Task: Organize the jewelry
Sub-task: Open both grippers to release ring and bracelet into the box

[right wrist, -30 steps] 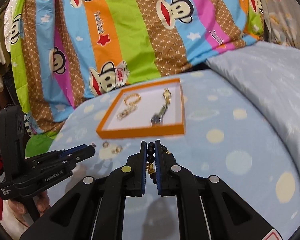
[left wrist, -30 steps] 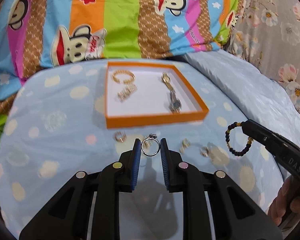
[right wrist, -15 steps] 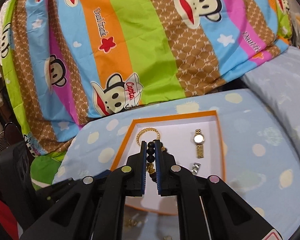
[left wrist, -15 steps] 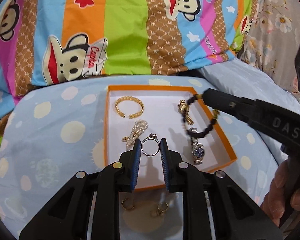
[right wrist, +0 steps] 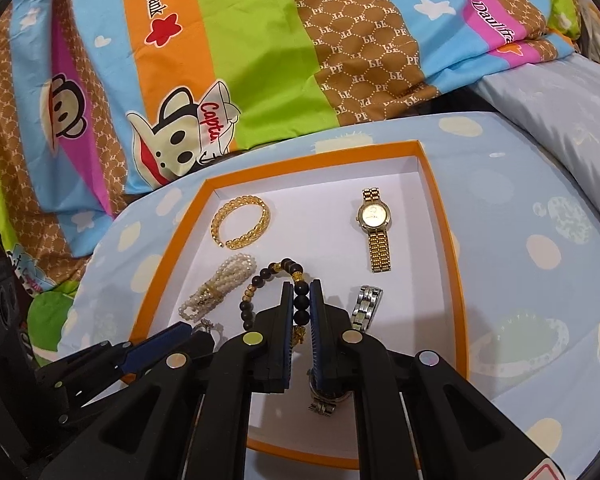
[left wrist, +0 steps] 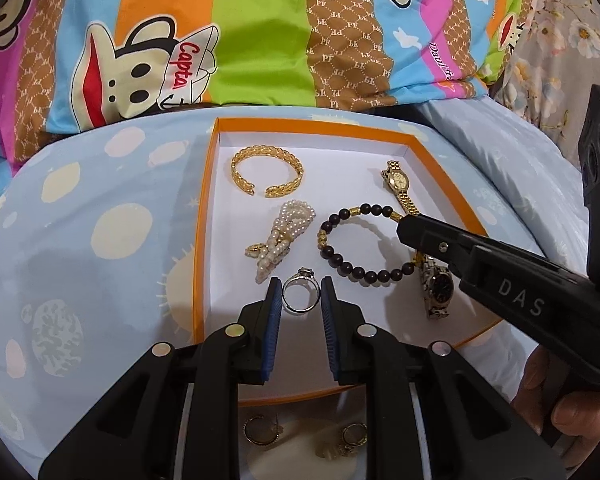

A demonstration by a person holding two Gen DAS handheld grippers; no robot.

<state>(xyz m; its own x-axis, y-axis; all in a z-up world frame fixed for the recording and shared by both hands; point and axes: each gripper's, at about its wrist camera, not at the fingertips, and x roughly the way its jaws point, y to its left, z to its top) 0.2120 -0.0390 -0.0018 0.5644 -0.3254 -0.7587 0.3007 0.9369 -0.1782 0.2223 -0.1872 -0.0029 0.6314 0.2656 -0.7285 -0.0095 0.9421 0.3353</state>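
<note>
Inside the orange tray [left wrist: 204,216], on the blue dotted bedcover [left wrist: 100,240]:

- Gold cuff bracelet [left wrist: 266,175], far left of the tray floor; lying flat.
- Pearl strand [left wrist: 281,243], bunched, just near of the cuff.
- Gold watch [left wrist: 399,187], far right; silver watch [left wrist: 436,288], near right.
- Silver ring [left wrist: 301,295], clamped upright between the blue pads of the left gripper [left wrist: 301,304], over the near-left part of the tray floor. Whether it touches the floor cannot be told.
- Dark bead bracelet [left wrist: 360,240], pinched at its right side by the right gripper [right wrist: 301,304], jaws closed on the beads; the loop lies spread at the tray centre, between the pearls and the watches.

Outside the tray, on the near cover: a hoop earring [left wrist: 260,430] and a second small gold piece [left wrist: 354,436], not yet collected.

Change noted: a second ago both grippers carried their pieces over the cover, short of the tray; half a second ago they were arriving above it. Both now sit low within the tray walls, with the bead loop laid out rather than dangling.

Assessment: two deliveries are close to done; release appears to be the pending step for each. Roughly two loose items would then remain.
</note>
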